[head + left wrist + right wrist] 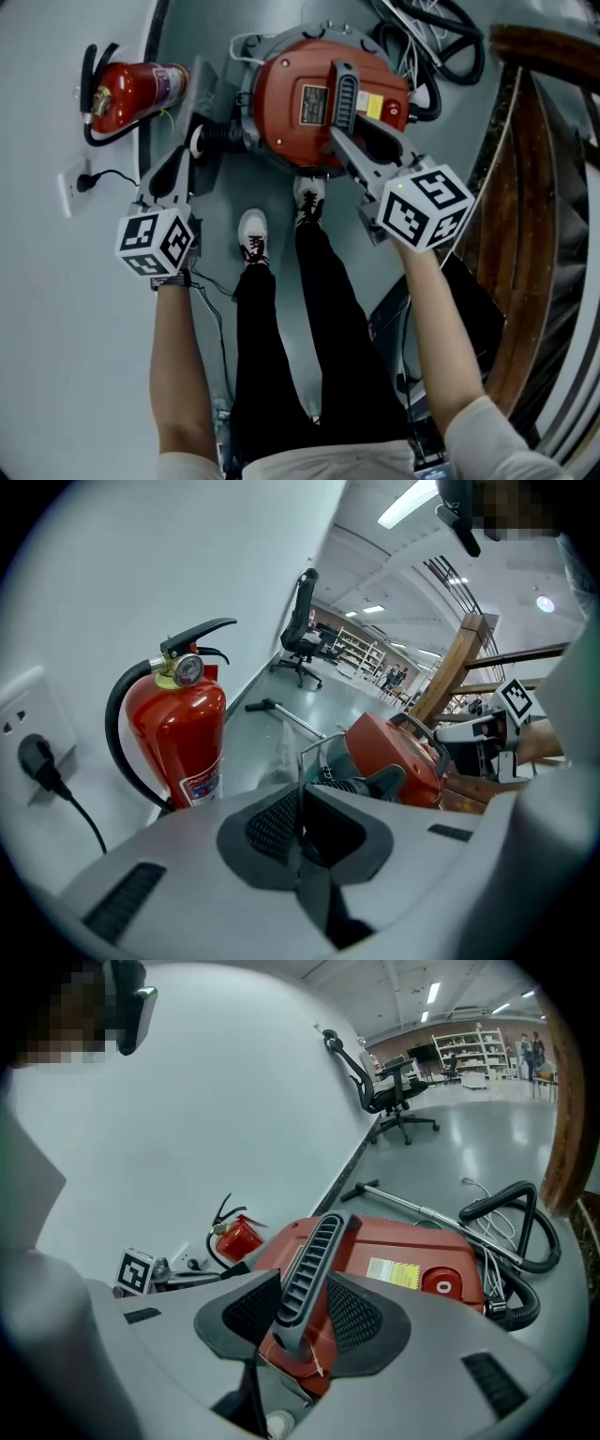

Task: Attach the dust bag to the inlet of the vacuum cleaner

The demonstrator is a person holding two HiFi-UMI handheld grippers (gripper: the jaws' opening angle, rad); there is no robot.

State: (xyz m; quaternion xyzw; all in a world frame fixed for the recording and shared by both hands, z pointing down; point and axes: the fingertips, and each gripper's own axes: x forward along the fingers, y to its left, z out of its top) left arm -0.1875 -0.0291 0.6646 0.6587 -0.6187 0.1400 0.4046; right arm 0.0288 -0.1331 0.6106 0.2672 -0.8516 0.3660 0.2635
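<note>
The red domed vacuum top (319, 103) looks heavy and rigid; best gripped by its black ribbed handle (314, 1246), standing between the right gripper (302, 1299)'s parted jaws. The left gripper (300, 803)'s jaws meet, empty.

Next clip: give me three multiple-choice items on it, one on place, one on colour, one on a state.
1. Where does the red fire extinguisher stand? A on a table; B against the white wall; C between a gripper's jaws.
2. What colour is the vacuum cleaner's round lid? A blue; B red; C yellow.
3. How do the right gripper's jaws stand? A shut, empty; B out of view; C apart, the dark grey ribbed handle between them.
B: it stands by the wall socket. B: the head view shows it red. C: both pads flank the handle.
</note>
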